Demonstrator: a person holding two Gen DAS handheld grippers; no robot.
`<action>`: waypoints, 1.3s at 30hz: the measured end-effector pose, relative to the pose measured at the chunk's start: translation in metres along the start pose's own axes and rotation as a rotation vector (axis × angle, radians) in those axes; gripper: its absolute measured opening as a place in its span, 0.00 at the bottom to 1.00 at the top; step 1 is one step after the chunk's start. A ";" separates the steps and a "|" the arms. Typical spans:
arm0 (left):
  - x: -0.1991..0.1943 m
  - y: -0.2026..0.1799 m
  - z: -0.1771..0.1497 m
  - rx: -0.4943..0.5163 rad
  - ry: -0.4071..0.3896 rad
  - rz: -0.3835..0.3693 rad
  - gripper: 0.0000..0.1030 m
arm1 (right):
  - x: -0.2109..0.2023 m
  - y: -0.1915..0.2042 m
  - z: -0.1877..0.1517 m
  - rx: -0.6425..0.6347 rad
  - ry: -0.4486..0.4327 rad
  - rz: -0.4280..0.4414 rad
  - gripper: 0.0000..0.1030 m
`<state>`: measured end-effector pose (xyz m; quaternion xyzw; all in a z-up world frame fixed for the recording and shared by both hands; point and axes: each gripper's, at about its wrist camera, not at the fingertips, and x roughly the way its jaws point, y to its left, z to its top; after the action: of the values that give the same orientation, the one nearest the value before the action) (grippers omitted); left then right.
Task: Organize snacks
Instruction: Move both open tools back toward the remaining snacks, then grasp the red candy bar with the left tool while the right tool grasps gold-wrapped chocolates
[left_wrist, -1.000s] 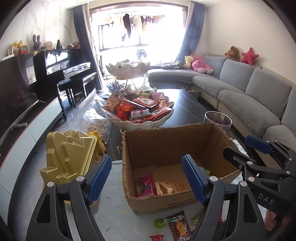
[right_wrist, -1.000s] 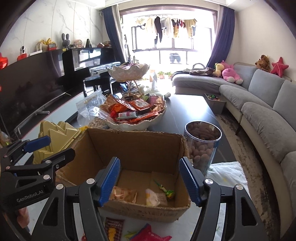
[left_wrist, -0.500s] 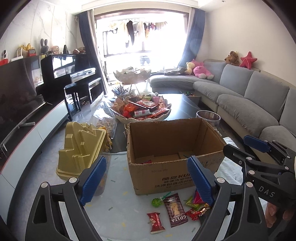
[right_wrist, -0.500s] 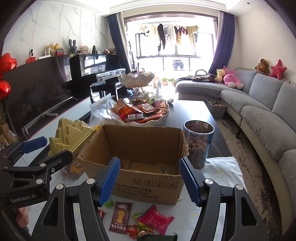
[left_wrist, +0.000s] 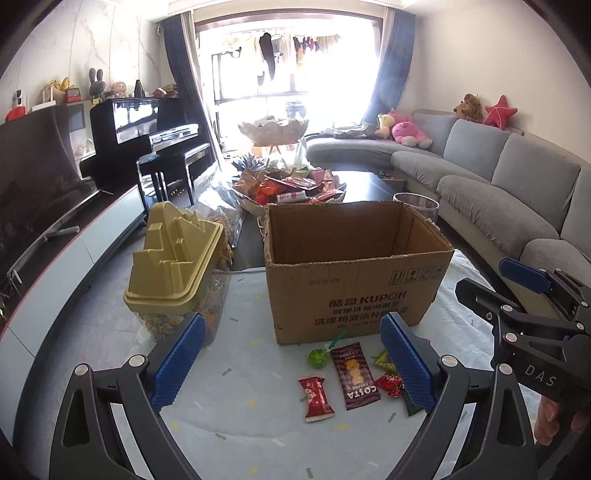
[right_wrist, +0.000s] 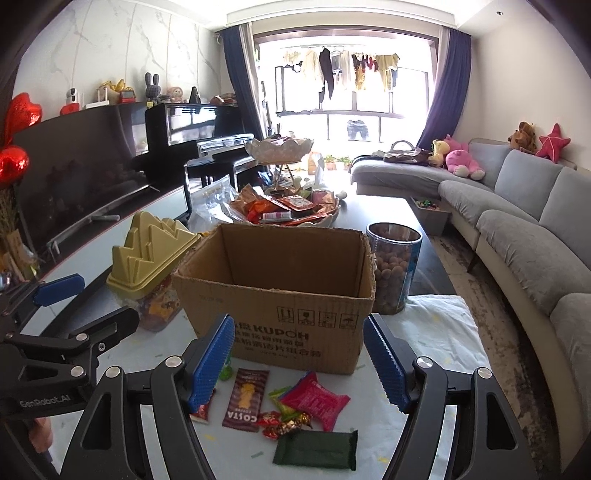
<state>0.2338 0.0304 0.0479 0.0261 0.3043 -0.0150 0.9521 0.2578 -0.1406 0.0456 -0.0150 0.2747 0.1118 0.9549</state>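
Compared with the earlier views, both grippers stand farther back from the cardboard box: its inside floor and the packets in it are no longer seen, its printed front wall now faces the cameras, and loose snacks on the white cloth in front of it have come into view.

The left gripper has just been opening its jaws; they stand wide apart with nothing between the pads. The right gripper has likewise just opened further; its jaws are apart and empty, held above the loose snacks.

The snacks lie on the cloth near the front edge of the table, just in front of the box. They include a brown COSTA packet, a pink packet, a dark green bar, a small red packet, a green lollipop close to the box's front wall, and a cluster of small red and gold candies. The pink packet overlaps the candies; the green bar lies nearest the front edge.

Surrounding items: a clear jar with a gold stepped lid stands left of the box, just beside it. A clear cylinder of round brown snacks stands at the box's right rear corner. Behind the box a white tiered bowl, heaped with packets, occupies the dark tabletop. The box blocks any view of its own contents and hides the bowl's lower part.
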 end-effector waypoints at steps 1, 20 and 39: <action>0.000 0.000 -0.004 -0.003 0.006 -0.002 0.94 | 0.000 0.001 -0.003 -0.004 0.003 -0.002 0.71; 0.030 -0.004 -0.078 -0.011 0.173 -0.027 0.94 | 0.023 0.003 -0.081 -0.007 0.186 0.024 0.71; 0.090 -0.005 -0.095 -0.035 0.268 -0.090 0.82 | 0.073 -0.005 -0.113 0.030 0.335 0.050 0.56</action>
<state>0.2513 0.0303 -0.0818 -0.0024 0.4296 -0.0488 0.9017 0.2595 -0.1405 -0.0891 -0.0123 0.4318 0.1276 0.8928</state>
